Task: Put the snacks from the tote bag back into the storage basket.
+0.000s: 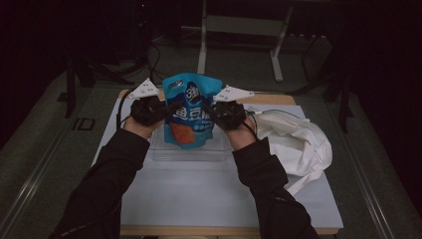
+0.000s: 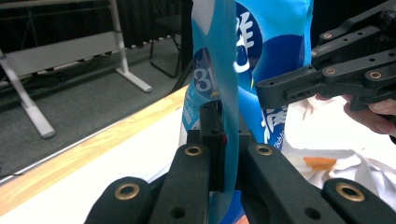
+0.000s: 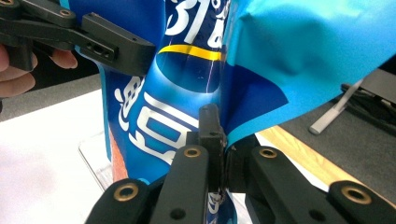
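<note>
A blue snack pouch (image 1: 191,107) with white lettering and an orange picture is held upright above a clear plastic tray (image 1: 164,152). My left gripper (image 1: 166,107) is shut on the pouch's left edge, and my right gripper (image 1: 211,107) is shut on its right edge. In the left gripper view the pouch (image 2: 254,56) has its edge pinched between the jaws of my left gripper (image 2: 225,140), and the other gripper (image 2: 327,77) reaches in from the right. The right gripper view shows the pouch (image 3: 196,79) clamped in my right gripper (image 3: 223,151), its side folded.
A crumpled white cloth bag (image 1: 293,142) lies on the right of the white table mat (image 1: 199,194). The wooden table edge (image 1: 271,98) runs behind. A metal frame (image 1: 239,30) stands on the dark floor beyond.
</note>
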Demonstrator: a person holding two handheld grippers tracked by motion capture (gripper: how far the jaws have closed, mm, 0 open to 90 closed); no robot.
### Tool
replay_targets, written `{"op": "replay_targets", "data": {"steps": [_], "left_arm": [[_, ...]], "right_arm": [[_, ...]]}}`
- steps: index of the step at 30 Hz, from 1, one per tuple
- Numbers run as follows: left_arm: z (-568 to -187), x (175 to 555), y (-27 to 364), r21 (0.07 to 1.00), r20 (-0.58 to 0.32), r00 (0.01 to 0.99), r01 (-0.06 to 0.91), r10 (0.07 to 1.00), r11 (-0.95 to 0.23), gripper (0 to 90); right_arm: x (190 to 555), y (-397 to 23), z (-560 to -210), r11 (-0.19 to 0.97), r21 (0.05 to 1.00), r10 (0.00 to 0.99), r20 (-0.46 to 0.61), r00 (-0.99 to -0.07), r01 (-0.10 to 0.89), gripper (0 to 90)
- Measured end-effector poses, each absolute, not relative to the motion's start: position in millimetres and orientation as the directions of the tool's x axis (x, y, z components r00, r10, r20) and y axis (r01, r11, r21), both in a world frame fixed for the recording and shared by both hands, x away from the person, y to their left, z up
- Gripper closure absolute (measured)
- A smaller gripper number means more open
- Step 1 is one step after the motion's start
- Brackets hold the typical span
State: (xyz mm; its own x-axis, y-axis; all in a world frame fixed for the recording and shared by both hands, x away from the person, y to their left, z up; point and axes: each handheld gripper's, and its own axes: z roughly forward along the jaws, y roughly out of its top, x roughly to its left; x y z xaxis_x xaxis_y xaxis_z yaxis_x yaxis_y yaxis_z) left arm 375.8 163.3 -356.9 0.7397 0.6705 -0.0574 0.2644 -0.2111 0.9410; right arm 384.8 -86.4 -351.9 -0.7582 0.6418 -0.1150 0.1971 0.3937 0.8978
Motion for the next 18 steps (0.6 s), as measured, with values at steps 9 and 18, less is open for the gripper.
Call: {"op": "replay_targets", "data": {"steps": [9, 18], "left_arm": [[-358.2, 380.5, 163.2, 0.945, -0.068, 0.747, 0.262, 0.662, -0.198, 90.0], [-365.2, 386.1, 162.3, 0.937, -0.093, 0.746, 0.290, 0.660, -0.195, 90.0]], "right_arm": [[384.4, -87.2, -353.1, 0.390, 0.900, 0.647, -0.119, -0.753, 0.193, 88.5], [388.8, -87.1, -356.9, 0.407, 0.890, 0.648, -0.122, -0.752, 0.207, 88.5]]}}
